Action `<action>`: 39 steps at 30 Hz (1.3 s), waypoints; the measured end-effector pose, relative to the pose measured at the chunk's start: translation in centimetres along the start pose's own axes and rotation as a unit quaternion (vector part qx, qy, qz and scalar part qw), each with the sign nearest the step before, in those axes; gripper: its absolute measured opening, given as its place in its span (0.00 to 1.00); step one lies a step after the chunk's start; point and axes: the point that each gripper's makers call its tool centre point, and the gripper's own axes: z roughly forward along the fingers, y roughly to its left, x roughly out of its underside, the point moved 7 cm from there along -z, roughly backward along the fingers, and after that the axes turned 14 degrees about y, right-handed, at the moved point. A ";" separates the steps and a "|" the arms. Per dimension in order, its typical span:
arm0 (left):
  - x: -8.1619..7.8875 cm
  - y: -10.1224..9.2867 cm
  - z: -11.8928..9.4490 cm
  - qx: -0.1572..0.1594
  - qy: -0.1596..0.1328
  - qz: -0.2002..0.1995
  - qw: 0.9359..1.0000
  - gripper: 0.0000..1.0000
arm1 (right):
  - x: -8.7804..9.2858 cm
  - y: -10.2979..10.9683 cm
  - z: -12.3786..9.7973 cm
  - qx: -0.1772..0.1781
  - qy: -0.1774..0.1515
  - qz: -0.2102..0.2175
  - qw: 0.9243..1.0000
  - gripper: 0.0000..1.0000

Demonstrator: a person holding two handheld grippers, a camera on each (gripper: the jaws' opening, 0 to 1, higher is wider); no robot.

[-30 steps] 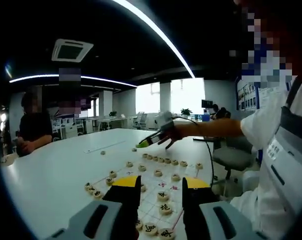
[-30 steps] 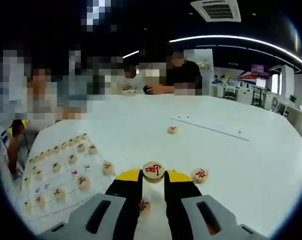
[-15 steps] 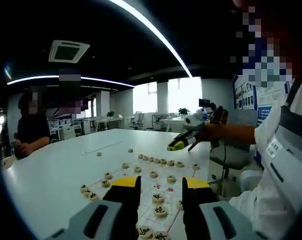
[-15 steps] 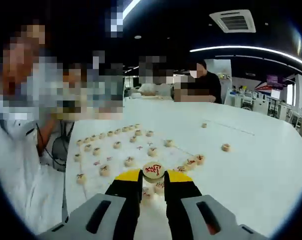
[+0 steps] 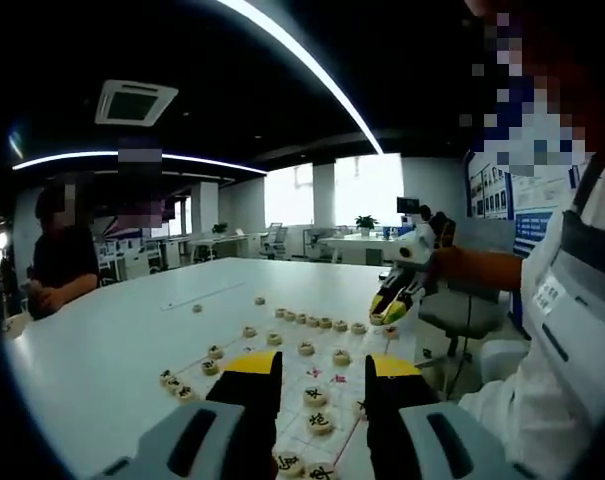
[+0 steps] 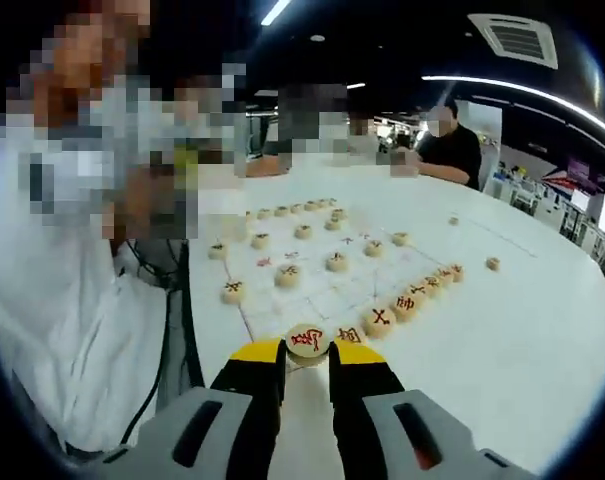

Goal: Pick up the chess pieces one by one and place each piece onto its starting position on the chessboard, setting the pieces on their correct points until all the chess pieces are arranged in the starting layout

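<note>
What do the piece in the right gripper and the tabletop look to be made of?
Chess piece: pale cream disc with a red painted character and a matte face, so probably wood or plastic. Table: smooth white top with a faint sheen, likely laminate, though I can't be sure.

The left gripper view looked low across the white table (image 5: 112,340), with the chessboard (image 5: 327,385) near at lower centre. The right gripper view looked down on the same chessboard (image 6: 312,285) from its opposite side, near its edge. Both views shared board and table.
</note>
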 end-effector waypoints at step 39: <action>0.0 0.3 -0.3 -0.005 -0.005 -0.003 1.000 0.35 | -0.7 -1.6 -0.1 0.015 -0.013 0.029 0.999 0.32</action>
